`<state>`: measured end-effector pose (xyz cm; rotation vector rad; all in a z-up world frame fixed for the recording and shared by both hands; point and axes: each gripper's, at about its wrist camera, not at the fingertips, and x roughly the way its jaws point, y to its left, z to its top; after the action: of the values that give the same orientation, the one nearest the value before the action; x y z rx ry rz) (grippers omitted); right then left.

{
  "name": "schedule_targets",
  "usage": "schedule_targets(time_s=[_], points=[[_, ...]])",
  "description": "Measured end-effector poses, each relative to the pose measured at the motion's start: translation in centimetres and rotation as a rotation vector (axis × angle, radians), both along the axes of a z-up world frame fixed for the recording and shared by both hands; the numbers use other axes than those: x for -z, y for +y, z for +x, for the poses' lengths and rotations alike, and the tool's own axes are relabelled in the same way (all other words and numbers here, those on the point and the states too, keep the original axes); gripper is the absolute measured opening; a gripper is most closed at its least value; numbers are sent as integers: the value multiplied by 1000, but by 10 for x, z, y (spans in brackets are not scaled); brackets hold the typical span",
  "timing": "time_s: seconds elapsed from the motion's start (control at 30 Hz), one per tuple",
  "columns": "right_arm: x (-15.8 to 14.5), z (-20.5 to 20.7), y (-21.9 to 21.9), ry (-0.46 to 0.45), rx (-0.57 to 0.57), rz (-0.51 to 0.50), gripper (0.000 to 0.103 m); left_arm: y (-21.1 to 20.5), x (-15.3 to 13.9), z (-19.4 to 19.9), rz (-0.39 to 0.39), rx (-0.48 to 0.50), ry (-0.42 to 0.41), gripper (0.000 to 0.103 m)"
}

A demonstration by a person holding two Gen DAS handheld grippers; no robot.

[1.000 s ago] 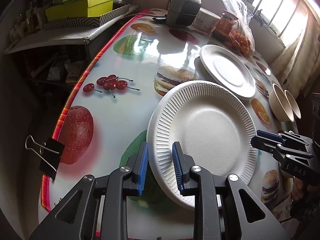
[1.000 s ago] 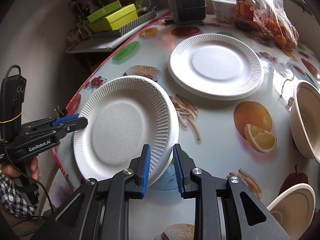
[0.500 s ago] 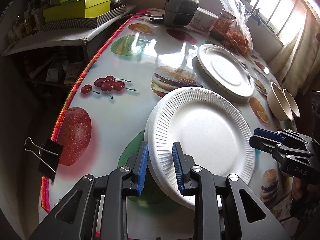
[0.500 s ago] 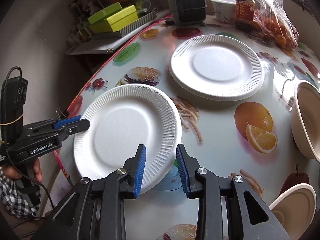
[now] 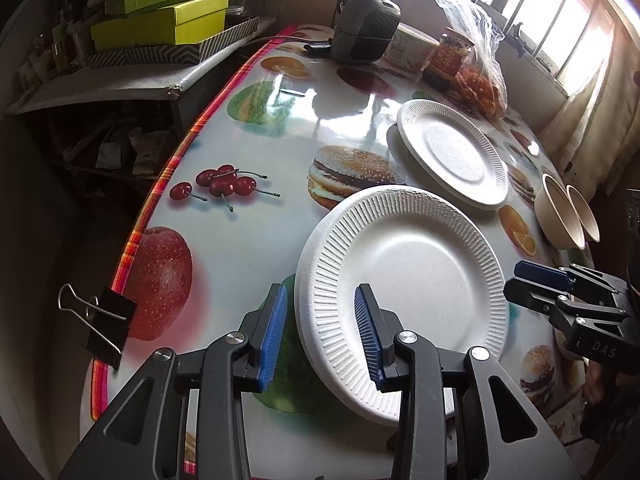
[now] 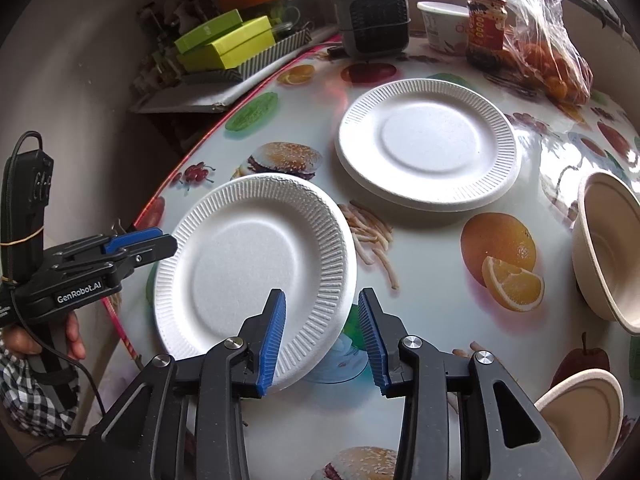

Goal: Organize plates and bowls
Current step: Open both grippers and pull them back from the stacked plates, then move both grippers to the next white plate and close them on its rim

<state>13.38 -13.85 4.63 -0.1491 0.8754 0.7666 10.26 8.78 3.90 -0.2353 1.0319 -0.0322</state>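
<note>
Both grippers are sitting at the near white foam plate [image 5: 404,280] w/ jaws spread wide, neither one pinching it. The left gripper [image 5: 320,332] is straddling the plate's left rim: one blue pad outside the rim, the other over the ribbed edge, gaps showing on both sides. The right gripper [image 6: 322,336] is doing the same at the opposite rim, one pad over the ribbing, the other off the plate above the tablecloth. The plate is lying on the fruit-and-burger printed table [image 5: 248,240], near its edge, though whether it's fully flat I can't tell.

A 2nd white foam plate [image 6: 428,144] is lying flat farther back, just beyond the near one, apart from it in the right wrist view. To the right, 2 beige bowls [image 5: 568,216] are sitting side by side, touching or nearly so; in the right wrist view one is partly cut off by the frame edge.

At the back of the table: a grey heater-like appliance [image 6: 372,20], a white tub [image 6: 442,26], a jar w/ red label [image 6: 486,28], and a clear bag of orange fruit [image 6: 548,52]. A black binder clip [image 5: 102,320] is gripping the table edge at left. Green boxes [image 5: 164,16] are stacked on a side shelf.
</note>
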Motion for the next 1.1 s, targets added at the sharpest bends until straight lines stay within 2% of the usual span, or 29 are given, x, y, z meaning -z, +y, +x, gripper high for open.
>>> schedule_targets(time_s=[0.3, 0.53, 0.9, 1.1], points=[[-40, 4, -18, -91, 38, 52, 46, -3, -34, 15, 16, 17, -71, 41], [-67, 32, -41, -144, 113, 60, 48, -18, -53, 47, 5, 56, -96, 41], [-74, 98, -60, -153, 170, -1, 48, -47, -58, 103, -6, 116, -93, 41], [-68, 135, -59, -123, 175, -30, 48, -55, -51, 132, 2, 121, -67, 41]])
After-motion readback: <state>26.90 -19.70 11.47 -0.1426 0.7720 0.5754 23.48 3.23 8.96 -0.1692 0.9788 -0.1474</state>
